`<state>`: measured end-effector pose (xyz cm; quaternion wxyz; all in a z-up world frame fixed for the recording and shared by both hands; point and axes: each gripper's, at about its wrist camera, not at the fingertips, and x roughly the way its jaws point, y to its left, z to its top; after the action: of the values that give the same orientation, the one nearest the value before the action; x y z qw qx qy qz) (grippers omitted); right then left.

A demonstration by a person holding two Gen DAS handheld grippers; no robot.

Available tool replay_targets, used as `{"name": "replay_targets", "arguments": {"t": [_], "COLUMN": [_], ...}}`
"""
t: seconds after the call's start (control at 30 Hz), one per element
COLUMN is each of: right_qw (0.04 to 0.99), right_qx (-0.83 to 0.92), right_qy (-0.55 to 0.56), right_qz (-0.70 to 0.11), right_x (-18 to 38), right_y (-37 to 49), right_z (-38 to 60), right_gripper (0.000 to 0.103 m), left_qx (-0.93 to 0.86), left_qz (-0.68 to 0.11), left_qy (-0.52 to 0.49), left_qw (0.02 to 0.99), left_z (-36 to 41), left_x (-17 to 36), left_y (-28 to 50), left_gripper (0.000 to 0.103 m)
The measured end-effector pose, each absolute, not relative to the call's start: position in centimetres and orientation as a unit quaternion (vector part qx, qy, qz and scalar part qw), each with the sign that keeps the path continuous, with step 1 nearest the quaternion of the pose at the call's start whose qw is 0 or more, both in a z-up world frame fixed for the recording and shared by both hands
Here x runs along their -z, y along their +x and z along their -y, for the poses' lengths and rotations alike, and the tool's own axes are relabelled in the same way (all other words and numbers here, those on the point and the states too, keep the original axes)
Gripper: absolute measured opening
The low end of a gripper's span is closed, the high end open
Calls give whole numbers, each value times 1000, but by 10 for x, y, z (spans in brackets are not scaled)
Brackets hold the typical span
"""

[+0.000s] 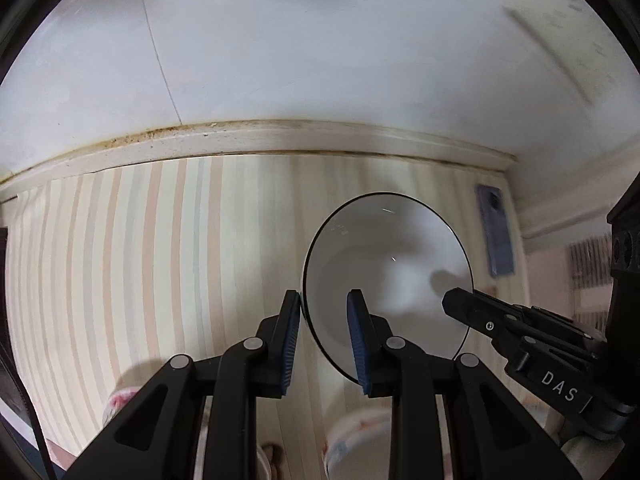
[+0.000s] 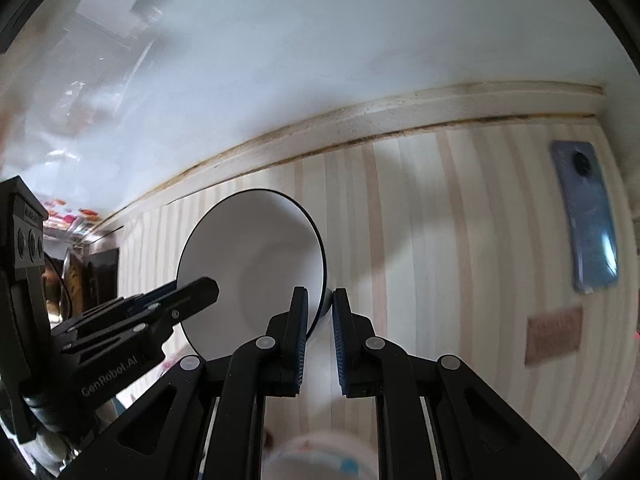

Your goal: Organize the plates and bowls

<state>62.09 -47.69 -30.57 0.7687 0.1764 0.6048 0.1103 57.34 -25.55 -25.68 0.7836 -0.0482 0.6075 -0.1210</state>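
Observation:
A white bowl with a thin dark rim is held tilted above the striped table, its inside facing both cameras. My left gripper is shut on the bowl's left rim, one blue pad inside and one outside. My right gripper is shut on the bowl's right rim in the same way. Each gripper shows in the other's view: the right one at the bowl's right edge, the left one at its left edge.
The striped tablecloth runs to a stained cream wall trim and white wall. A blue phone lies at the right, with a brown card near it. Patterned dishes sit low, below the grippers.

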Motion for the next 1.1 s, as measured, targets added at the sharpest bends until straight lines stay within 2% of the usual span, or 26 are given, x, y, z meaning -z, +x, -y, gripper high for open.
{"name": "replay_targets", "arguments": {"t": [0.23, 0.43, 0.7, 1.1], "right_qw": [782, 780, 761, 740], "right_qx": [-102, -98, -90, -74], "right_qy": [186, 192, 204, 212], "right_qz": [-586, -588, -609, -634], "right_x": [260, 250, 282, 330], "right_y": [538, 470, 420, 405], "right_z": [487, 496, 496, 502], "right_gripper": [14, 14, 14, 14], "left_qx": [153, 167, 168, 162], "left_qz": [-606, -614, -633, -655], "left_qy": [-32, -16, -3, 27], "left_qw": [780, 772, 756, 738], "left_z": [271, 278, 282, 295], "left_x": [229, 228, 259, 297], "left_y": [513, 472, 438, 431], "left_gripper": [22, 22, 22, 22]}}
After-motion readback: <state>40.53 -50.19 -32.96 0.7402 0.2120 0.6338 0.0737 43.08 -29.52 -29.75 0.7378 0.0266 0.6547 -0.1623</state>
